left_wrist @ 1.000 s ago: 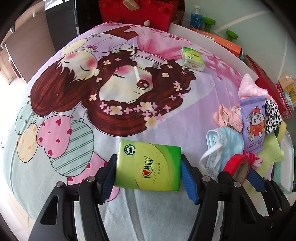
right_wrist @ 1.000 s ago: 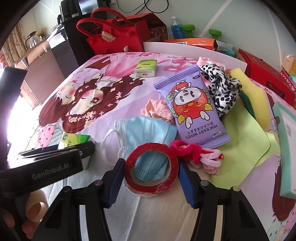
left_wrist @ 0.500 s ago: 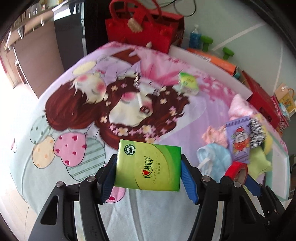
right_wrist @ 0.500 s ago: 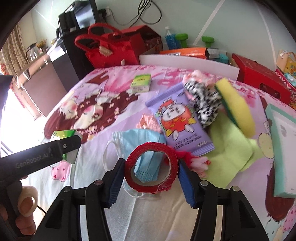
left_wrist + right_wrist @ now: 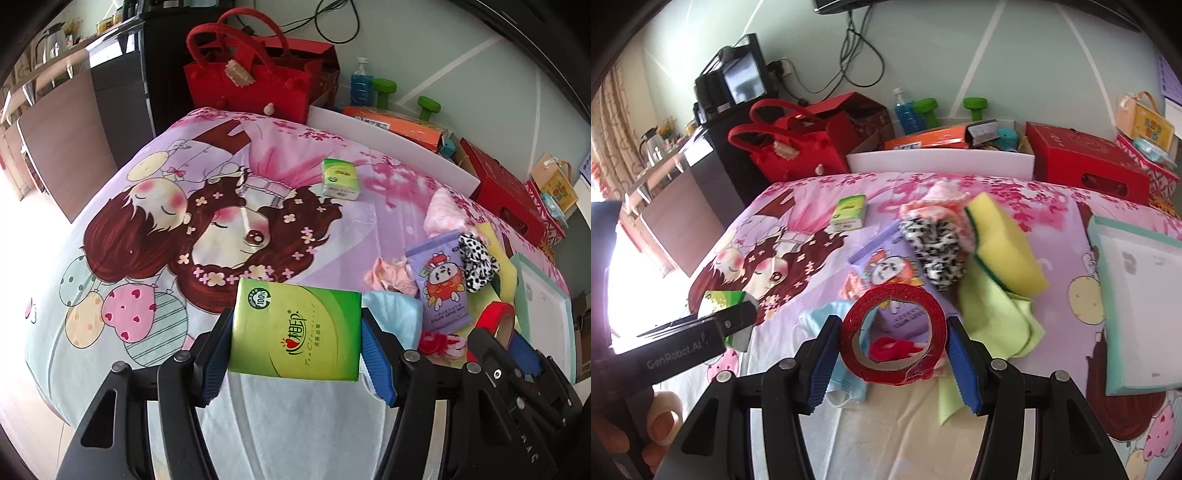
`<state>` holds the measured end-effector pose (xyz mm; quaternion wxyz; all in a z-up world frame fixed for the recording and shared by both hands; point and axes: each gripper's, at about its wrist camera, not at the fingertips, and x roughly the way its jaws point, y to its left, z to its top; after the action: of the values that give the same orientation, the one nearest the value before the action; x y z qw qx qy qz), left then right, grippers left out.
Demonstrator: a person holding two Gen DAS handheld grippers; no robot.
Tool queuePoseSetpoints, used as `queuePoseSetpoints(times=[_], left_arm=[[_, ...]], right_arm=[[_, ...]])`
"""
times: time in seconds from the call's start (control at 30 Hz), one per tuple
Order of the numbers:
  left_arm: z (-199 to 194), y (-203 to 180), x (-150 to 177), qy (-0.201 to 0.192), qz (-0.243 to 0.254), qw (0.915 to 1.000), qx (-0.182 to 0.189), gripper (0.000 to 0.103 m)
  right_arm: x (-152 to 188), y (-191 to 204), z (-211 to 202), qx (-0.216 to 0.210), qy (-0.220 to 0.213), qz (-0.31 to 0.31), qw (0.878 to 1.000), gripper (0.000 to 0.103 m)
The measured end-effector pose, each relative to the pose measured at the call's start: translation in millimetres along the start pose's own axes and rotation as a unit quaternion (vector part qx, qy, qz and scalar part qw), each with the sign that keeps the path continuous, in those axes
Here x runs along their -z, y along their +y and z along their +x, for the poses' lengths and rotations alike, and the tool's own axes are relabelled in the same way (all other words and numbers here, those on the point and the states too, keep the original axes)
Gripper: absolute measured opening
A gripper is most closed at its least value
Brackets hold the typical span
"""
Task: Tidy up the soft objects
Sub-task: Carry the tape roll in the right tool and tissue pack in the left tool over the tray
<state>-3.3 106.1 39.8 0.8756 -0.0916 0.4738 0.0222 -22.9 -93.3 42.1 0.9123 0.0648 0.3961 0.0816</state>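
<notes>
- Left wrist view: the left gripper (image 5: 295, 334) is pinching a green tissue pack (image 5: 295, 330) between its blue pads, holding it above the cartoon-print bedsheet (image 5: 184, 236).
- A second, smaller green tissue pack (image 5: 340, 179) is lying farther back on the sheet, well apart from the held one.
- To the right, a purple baby wipes packet (image 5: 439, 282) is resting beside a black-and-white spotted fabric piece (image 5: 476, 262), with a light blue face mask (image 5: 397, 319) just beside the held pack.
- The right gripper (image 5: 513, 339) is showing at the lower right edge, carrying a red tape roll (image 5: 495, 319).
- Right wrist view: the right gripper (image 5: 892, 334) is clamping the red tape roll (image 5: 892, 334) between its pads, raised over the pile.
- Beneath it are lying the wipes packet (image 5: 886, 269), the face mask (image 5: 827, 317), a yellow sponge (image 5: 1004, 245) and a lime cloth (image 5: 997, 317).
- The left gripper (image 5: 735, 325) is reaching in from the left, with the green pack (image 5: 718, 299) partly hidden behind it.
- A red felt bag (image 5: 798, 147) is standing behind the bed.
</notes>
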Motion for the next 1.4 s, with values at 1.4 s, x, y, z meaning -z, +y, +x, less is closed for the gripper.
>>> queuePoseSetpoints(times=[1.4], left_arm=[[36,-351,33,-0.003,0.289,0.9470,0.140,0.066]], right_arm=[[31,-289,-68,0.380,-0.027,0.235,0.894,0.060]])
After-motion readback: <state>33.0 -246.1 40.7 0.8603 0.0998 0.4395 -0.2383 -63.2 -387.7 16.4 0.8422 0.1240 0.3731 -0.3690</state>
